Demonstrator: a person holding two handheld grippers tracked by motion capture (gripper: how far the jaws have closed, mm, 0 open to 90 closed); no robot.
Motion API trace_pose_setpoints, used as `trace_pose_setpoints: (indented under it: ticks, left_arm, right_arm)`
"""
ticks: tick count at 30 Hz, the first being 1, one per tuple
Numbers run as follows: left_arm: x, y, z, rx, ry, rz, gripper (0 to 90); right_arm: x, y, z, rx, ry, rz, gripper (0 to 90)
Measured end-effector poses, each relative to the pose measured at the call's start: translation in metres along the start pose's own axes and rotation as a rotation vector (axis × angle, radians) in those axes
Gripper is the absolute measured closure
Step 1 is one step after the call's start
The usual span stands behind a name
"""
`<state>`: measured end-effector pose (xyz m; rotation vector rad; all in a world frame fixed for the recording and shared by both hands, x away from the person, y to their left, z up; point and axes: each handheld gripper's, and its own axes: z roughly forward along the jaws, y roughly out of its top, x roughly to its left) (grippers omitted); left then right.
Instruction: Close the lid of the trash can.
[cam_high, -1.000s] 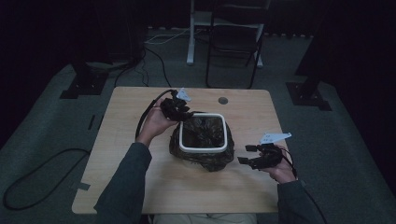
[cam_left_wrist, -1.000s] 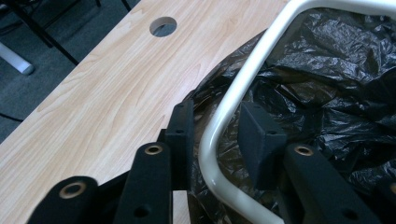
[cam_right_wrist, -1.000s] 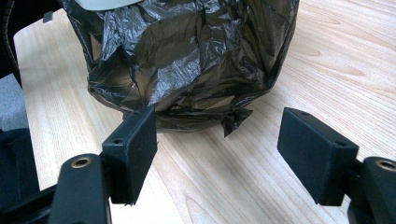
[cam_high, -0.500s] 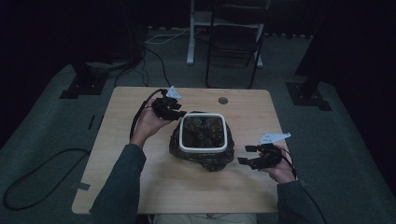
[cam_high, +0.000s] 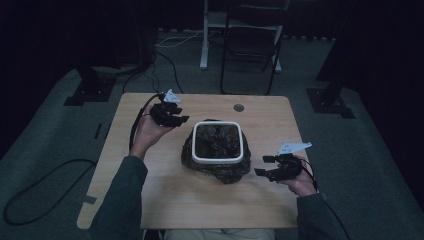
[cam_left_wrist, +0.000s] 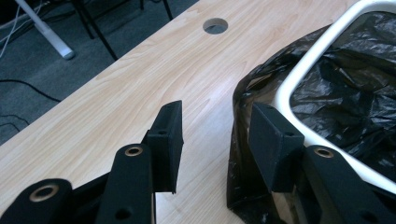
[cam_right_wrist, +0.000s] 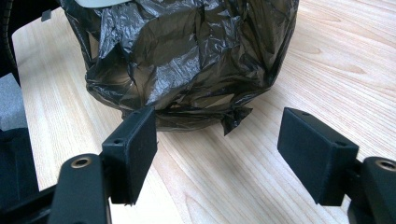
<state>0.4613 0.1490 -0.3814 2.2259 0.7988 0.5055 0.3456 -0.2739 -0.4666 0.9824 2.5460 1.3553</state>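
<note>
Left claw (cam_high: 172, 114) held above the far left part of the table (cam_high: 150, 200), jaws apart and just opened wider, nothing between them; in the left gripper view the gap frames bare wood, with the black bag's (cam_left_wrist: 336, 84) draped edge just past the right-hand jaw. Likely let go of the plastic so the liner sits as arranged. Right claw (cam_high: 267, 166) low at the near right of the table, jaws spread wide and empty, aimed at the bag's crumpled skirt (cam_right_wrist: 187, 60), near but not touching, seemingly waiting to tug or tuck it. White-rimmed bin (cam_high: 218, 141) upright at the middle of the table between both claws, bag pushed inside and folded over the rim so the plastic hangs around the outside down to the tabletop. Round cable hole (cam_high: 238, 107) beyond the bin.
</note>
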Motion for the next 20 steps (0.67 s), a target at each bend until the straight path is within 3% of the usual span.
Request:
trace_pose_setpoints:
  ticks: [20]
  left_arm:
    - [0.015, -0.018, -0.014, 0.001, 0.042, -0.063, 53.6]
  right_arm:
    - [-0.003, -0.001, -0.003, -0.01, -0.008, 0.01, 27.3]
